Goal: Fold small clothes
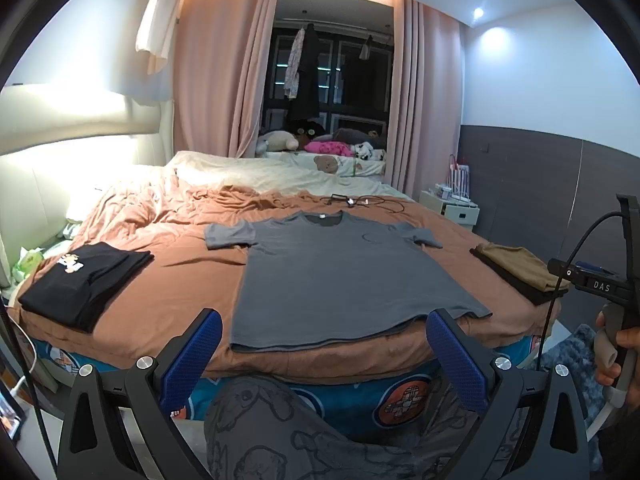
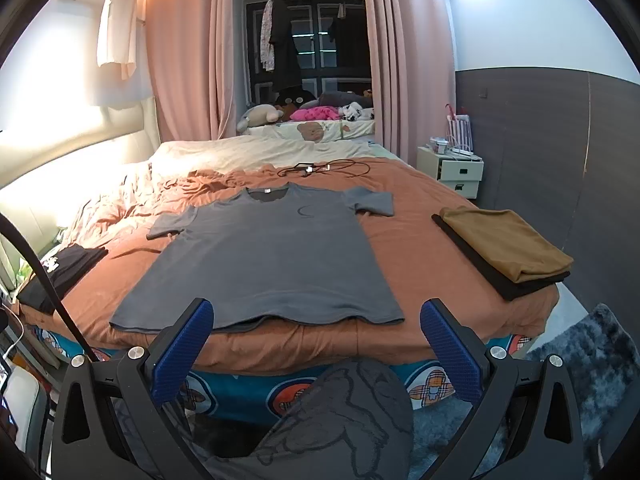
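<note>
A grey T-shirt (image 1: 340, 276) (image 2: 264, 256) lies spread flat, front up, on the brown bedsheet (image 1: 188, 276) (image 2: 404, 248), its hem near the bed's front edge and both sleeves out. My left gripper (image 1: 324, 328) is open and held back from the hem with nothing between its blue pads. My right gripper (image 2: 316, 316) is open too, hovering short of the hem and holding nothing. The right gripper's body and a hand on its handle (image 1: 612, 344) show at the right edge of the left wrist view.
A folded black garment (image 1: 84, 280) (image 2: 60, 276) lies at the bed's left. A folded tan piece on a black one (image 1: 520, 272) (image 2: 504, 248) sits at the right corner. Cables (image 2: 320, 168) lie beyond the collar. A patterned-trousered knee (image 1: 280, 428) (image 2: 344, 412) is below. A nightstand (image 2: 452, 168) stands right.
</note>
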{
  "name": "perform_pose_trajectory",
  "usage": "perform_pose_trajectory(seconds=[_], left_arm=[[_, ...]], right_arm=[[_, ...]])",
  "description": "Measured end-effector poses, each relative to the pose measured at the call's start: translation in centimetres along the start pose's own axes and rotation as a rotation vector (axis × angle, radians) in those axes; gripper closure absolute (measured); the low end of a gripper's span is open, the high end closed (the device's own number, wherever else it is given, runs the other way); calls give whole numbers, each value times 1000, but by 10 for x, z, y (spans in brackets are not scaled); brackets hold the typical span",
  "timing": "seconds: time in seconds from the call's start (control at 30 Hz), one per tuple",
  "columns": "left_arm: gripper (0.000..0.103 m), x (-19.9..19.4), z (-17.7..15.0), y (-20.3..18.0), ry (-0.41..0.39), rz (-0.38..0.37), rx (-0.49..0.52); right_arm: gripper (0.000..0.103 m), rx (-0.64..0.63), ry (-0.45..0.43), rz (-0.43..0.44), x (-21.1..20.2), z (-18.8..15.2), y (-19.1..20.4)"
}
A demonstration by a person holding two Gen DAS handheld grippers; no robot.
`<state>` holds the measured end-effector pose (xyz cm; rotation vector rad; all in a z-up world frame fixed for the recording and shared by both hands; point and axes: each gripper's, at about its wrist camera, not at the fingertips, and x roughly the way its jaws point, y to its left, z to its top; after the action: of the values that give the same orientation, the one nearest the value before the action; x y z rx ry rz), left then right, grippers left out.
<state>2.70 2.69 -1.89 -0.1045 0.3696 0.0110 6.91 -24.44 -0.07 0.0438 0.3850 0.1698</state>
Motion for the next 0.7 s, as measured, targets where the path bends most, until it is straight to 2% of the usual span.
perform_pose_trajectory(seconds=[0.7], left_arm=[[0, -1, -1, 2, 4, -1, 5]], right_arm=[[0, 18, 8, -6, 6, -2, 5]])
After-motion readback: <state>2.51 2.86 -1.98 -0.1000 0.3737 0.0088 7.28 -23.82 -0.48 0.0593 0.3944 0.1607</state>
